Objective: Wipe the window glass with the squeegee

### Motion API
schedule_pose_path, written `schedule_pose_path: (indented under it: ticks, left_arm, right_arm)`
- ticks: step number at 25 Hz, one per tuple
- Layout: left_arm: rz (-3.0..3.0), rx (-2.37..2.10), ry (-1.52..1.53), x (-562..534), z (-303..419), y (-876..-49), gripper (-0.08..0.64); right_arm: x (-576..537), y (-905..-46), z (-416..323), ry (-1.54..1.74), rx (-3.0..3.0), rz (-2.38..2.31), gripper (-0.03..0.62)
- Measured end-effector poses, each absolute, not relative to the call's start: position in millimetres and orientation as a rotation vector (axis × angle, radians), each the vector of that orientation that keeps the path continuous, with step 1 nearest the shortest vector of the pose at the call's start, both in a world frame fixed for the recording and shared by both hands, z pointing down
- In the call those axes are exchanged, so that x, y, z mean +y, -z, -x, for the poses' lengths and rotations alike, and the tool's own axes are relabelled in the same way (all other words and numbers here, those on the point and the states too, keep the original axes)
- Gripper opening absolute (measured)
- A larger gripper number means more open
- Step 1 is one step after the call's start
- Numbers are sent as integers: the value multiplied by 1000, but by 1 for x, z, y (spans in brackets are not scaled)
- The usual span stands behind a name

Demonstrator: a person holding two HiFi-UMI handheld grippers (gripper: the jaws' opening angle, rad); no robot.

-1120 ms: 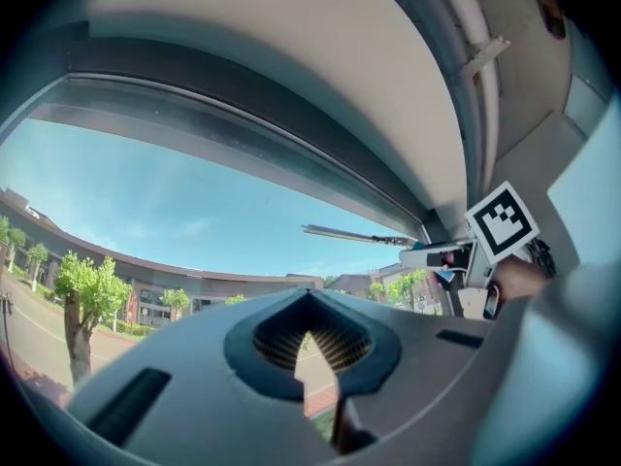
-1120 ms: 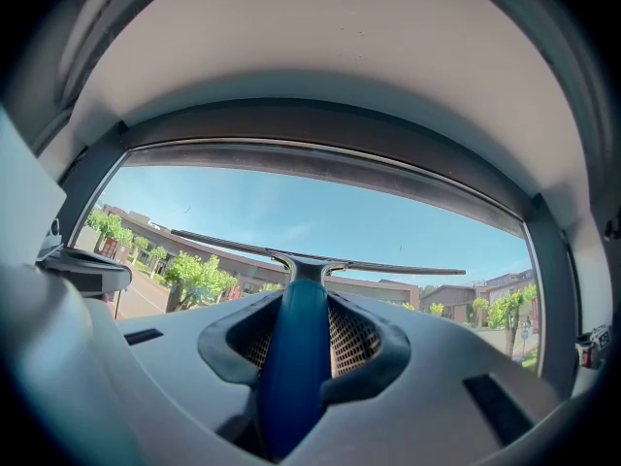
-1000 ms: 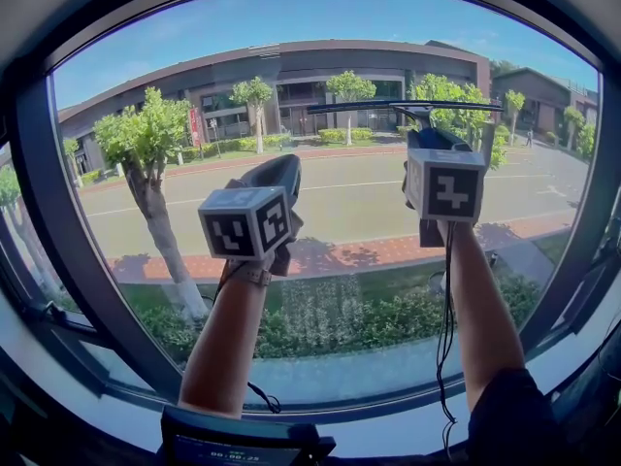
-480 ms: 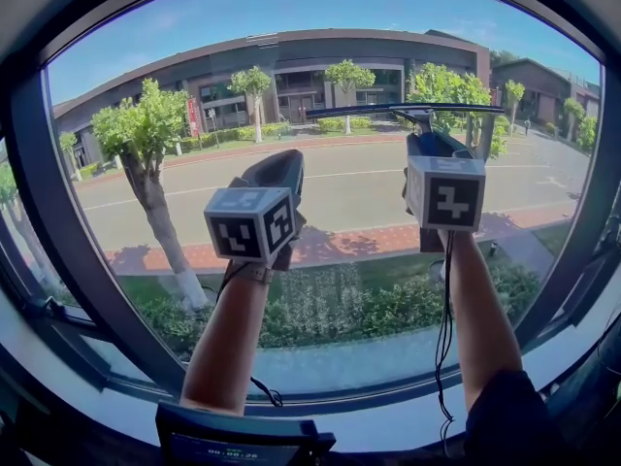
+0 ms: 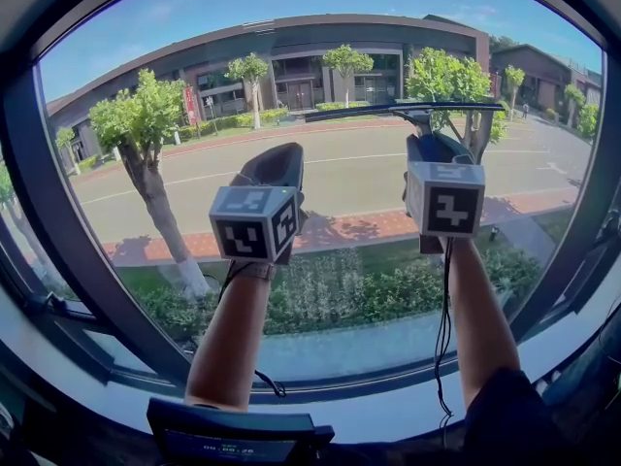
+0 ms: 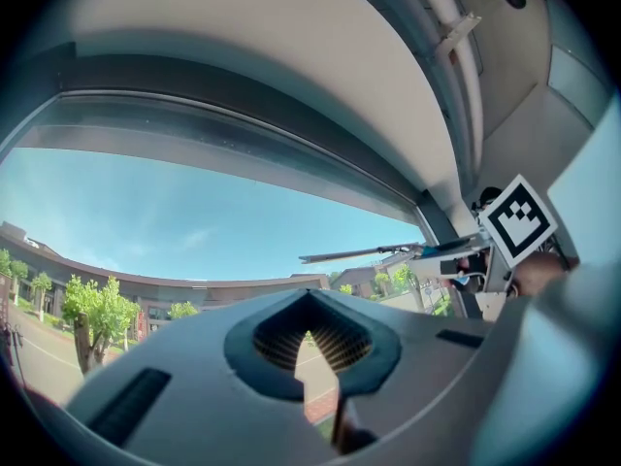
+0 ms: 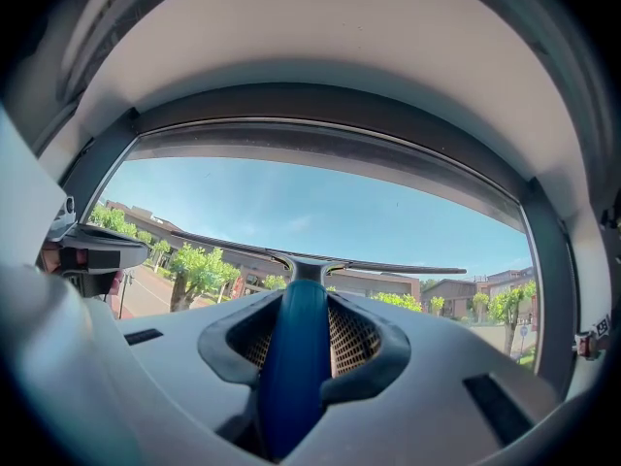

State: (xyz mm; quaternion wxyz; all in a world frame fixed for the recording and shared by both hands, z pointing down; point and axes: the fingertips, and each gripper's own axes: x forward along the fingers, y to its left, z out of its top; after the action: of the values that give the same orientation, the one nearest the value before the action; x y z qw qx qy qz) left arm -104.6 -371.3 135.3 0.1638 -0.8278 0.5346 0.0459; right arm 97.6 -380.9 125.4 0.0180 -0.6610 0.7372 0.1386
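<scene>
The squeegee's long black blade (image 5: 403,110) lies level against the window glass (image 5: 320,202), high on the right. My right gripper (image 5: 432,144) is just below it, shut on the squeegee's blue handle (image 7: 296,357), and the blade (image 7: 320,260) spreads across the pane above its jaws. My left gripper (image 5: 277,168) is raised to the left, a little lower and apart from the squeegee. Its jaws (image 6: 312,343) are shut with only a thin slit and nothing between them. The left gripper view shows the blade (image 6: 359,254) off to the right.
A dark window frame (image 5: 87,289) rings the pane, with a pale sill (image 5: 388,411) below. A dark device (image 5: 238,440) sits at the bottom edge, close to me. Cables hang from both grippers. Outside are a road, trees and buildings.
The squeegee blade now sits slightly lower against the building outside. Both arms stay raised in nearly the same places, and the right gripper keeps its hold.
</scene>
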Motion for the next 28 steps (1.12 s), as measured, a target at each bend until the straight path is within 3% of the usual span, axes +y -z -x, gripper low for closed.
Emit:
schedule_pose_path:
  ticks: [28]
  left_arm:
    - [2500,1564,-70,-374,109,-224,2]
  right_arm:
    - [-377,-216,-89,-339,2331,2073,124]
